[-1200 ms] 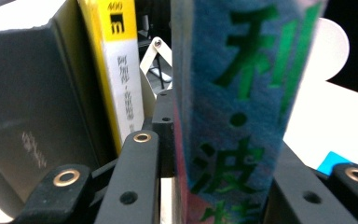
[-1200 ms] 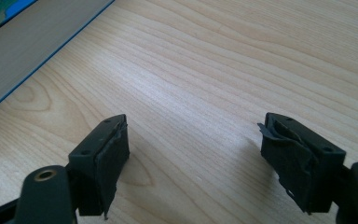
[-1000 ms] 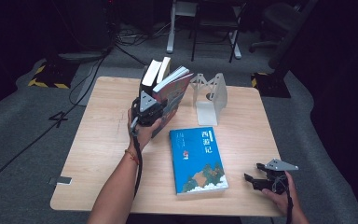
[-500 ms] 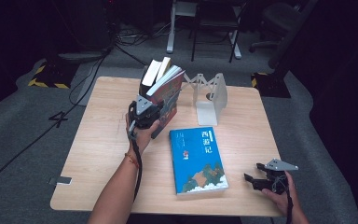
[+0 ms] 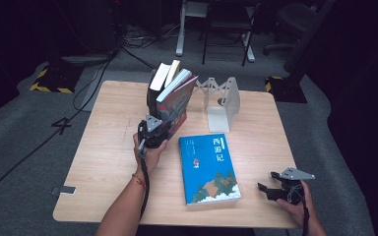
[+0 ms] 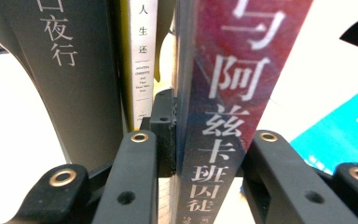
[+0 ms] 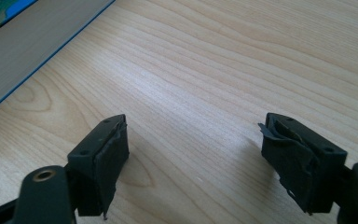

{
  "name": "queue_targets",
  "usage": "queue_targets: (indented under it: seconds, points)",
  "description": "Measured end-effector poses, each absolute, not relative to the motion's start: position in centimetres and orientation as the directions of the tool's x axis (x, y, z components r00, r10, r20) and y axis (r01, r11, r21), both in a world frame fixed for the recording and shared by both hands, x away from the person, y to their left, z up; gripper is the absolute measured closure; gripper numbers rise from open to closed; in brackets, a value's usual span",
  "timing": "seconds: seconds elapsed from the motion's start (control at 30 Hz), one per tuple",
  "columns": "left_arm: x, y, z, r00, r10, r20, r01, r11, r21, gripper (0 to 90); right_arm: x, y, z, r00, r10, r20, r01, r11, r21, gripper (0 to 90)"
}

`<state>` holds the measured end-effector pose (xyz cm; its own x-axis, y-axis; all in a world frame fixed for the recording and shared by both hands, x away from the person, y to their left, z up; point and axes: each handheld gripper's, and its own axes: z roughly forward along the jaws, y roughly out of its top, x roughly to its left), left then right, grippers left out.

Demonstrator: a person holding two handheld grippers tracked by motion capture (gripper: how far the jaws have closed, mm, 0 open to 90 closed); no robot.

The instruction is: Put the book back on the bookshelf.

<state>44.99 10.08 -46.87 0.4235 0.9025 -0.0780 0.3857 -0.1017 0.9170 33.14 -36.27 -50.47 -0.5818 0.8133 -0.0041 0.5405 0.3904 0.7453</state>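
My left gripper (image 5: 153,132) is shut on the lower spine of a red-covered book (image 5: 176,101) that stands tilted on the table's far middle. In the left gripper view its jaws (image 6: 204,140) sit on either side of that red spine (image 6: 228,116). A black book (image 6: 74,84) and a thin white-spined book (image 6: 142,60) stand just to its left. A blue book (image 5: 208,167) lies flat in the middle of the table. Near the front right corner, my right gripper (image 5: 267,189) rests open, its jaws (image 7: 193,154) wide apart over bare wood.
A white metal bookend (image 5: 221,101) stands to the right of the upright books, behind the blue book. The wooden table (image 5: 103,162) has free room on its left half. The blue book's edge (image 7: 23,42) lies ahead and left of the right gripper. Chairs and cables sit beyond the table.
The left gripper and the group of upright books have shifted slightly right, toward the bookend. The right gripper has stayed put.
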Motion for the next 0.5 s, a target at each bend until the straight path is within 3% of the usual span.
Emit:
queue_targets:
  seconds: [0.5]
  points:
    - [48.8,5.1,-46.6,0.222,0.969,-0.109,0.424,0.004,0.906,73.7,33.2,-36.2,-50.5,-0.587,0.81,-0.006,0.537,0.395,0.745,22.9]
